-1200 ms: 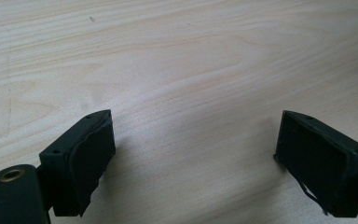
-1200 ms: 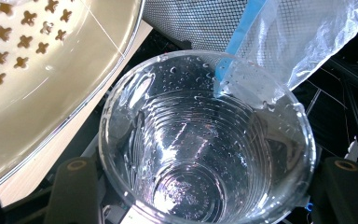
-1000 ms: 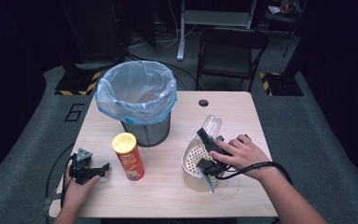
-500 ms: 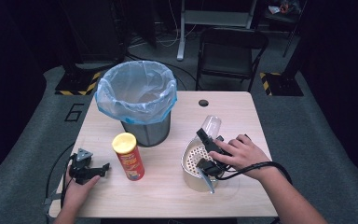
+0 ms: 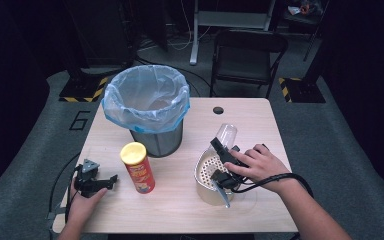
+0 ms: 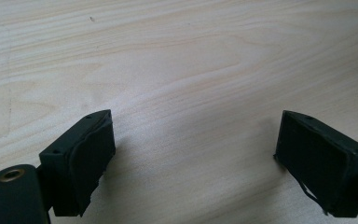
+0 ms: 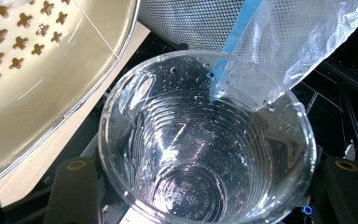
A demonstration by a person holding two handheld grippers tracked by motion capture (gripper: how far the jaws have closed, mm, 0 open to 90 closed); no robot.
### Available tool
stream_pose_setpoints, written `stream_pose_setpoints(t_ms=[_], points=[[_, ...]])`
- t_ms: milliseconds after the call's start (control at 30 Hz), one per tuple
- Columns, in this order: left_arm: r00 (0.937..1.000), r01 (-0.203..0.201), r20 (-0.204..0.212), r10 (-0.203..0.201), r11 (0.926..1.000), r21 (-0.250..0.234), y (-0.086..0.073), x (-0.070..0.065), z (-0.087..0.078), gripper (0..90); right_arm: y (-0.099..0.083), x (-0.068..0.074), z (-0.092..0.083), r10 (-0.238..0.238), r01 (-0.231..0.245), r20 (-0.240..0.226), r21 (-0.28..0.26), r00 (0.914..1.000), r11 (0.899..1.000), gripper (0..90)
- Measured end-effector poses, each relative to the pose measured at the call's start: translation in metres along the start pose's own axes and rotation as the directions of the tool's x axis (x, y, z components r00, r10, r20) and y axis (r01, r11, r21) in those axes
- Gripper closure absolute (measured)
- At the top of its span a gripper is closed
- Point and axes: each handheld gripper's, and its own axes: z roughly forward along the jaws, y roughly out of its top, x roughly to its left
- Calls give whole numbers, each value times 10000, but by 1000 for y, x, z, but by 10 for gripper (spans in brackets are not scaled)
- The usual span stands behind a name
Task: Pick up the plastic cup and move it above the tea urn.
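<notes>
My right gripper (image 5: 221, 152) is shut on a clear plastic cup (image 5: 226, 134), which it holds tilted over the far rim of a beige colander (image 5: 206, 175) at the table's right. In the right gripper view the wet, empty cup (image 7: 200, 154) sits between the two jaws with its mouth toward the camera, and the colander (image 7: 37, 70) lies to its left. My left gripper (image 5: 112, 179) rests on the table near the front left edge. It stands open (image 6: 193, 154) over bare wood with nothing between its jaws.
A mesh trash bin with a blue liner (image 5: 146, 107) stands at the back left of the wooden table (image 5: 250, 112). A red chip can with a yellow lid (image 5: 137, 167) stands upright between the two grippers. A black folding chair (image 5: 247, 55) is behind the table.
</notes>
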Motion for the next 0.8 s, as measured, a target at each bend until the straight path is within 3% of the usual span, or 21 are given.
stream_pose_setpoints(t_ms=[367, 467, 800], points=[[10000, -2, -1, 2, 10000, -2, 0, 0, 0, 113, 0, -2, 0, -94, 94, 125, -15, 9999, 10000, 344], [10000, 1, 0, -1, 10000, -1, 0, 0, 0, 113, 0, -2, -1, -16, 16, -24, -85, 10000, 10000, 344], [10000, -2, -2, 2, 10000, 0, 0, 0, 0, 113, 1, -3, -2, 51, -48, 330, -79, 9994, 10000, 345]])
